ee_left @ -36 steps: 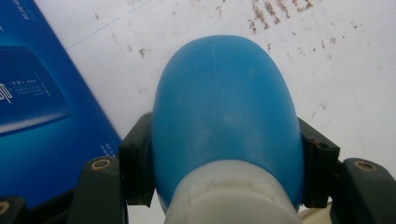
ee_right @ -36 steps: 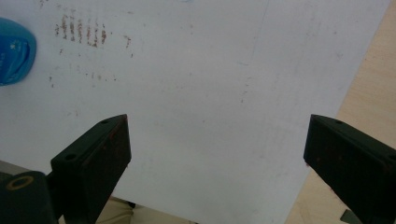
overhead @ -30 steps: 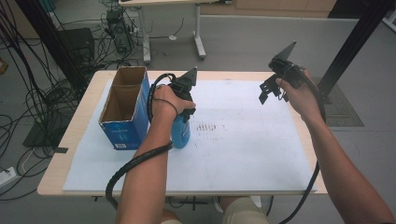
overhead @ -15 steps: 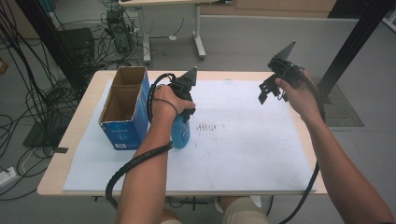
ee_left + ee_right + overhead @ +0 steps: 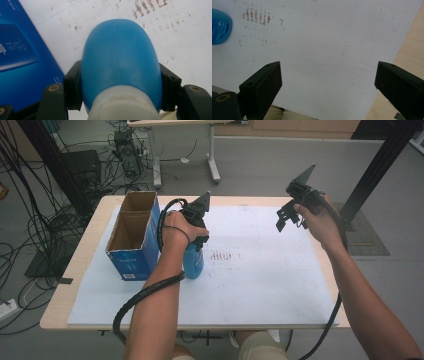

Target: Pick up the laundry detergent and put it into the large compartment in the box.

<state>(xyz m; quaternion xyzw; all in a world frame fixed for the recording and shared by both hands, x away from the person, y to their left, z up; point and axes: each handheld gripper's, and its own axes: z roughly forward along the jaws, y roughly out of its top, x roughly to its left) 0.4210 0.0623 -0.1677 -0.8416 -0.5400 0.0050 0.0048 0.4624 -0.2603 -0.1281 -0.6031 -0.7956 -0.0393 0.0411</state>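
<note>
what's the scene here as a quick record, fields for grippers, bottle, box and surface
left gripper: jaws shut on the blue bottle, one on each side
right gripper: jaws wide open, held above the white sheet, holding nothing
blue bottle: upright on the sheet, beside the box
blue cardboard box: open top, two compartments, near the table's left edge
white sheet: covers most of the table, brownish marks near the bottle

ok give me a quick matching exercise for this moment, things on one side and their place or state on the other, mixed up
Things:
1. blue bottle
2. cardboard box
3. right gripper
4. white sheet

Place or state:
A. open, holding nothing
B. covers most of the tabletop
C. clamped between the left gripper's jaws
D. stands open-topped at the table's left side

Pairs: 1-C, 2-D, 3-A, 4-B
</note>
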